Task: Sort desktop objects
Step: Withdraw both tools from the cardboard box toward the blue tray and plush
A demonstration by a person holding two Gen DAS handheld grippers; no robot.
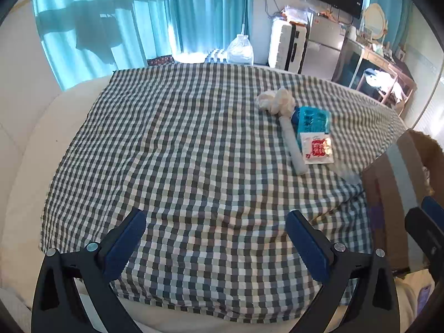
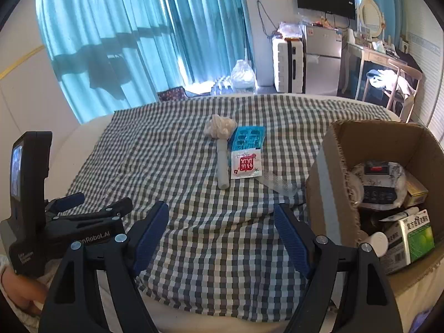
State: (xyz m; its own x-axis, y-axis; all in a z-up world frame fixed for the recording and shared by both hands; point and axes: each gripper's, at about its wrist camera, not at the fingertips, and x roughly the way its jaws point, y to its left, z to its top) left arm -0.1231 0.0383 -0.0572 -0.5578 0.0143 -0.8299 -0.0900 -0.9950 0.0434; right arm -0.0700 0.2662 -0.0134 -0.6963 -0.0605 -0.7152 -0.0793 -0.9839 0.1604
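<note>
Across the bed [image 2: 83,141], a checked cloth [image 2: 194,222] lay spread, carrying everything to be sorted. At the right edge stood an open cardboard box [image 2: 330,166], already holding medicine cartons and other small packs. Well apart from it, toward the far middle of the cloth, the remaining things lay in a tight cluster: a blue blister pack [image 2: 247,138], a long white brush [image 2: 222,163] with a fluffy head just left of it, and a small red-and-white sachet [image 2: 245,164] overlapping the pack's near end. Something clear lay near the sachet, too faint to name. The left hand-held gripper [image 1: 215,245] hung released, jaws at full spread with only cloth between them; the right hand-held gripper [image 2: 222,234] was likewise released and empty. The sachet probably ought to go first, since it sat on top; a flat, low approach pinching its free near edge would avoid dragging the pack beneath.
</note>
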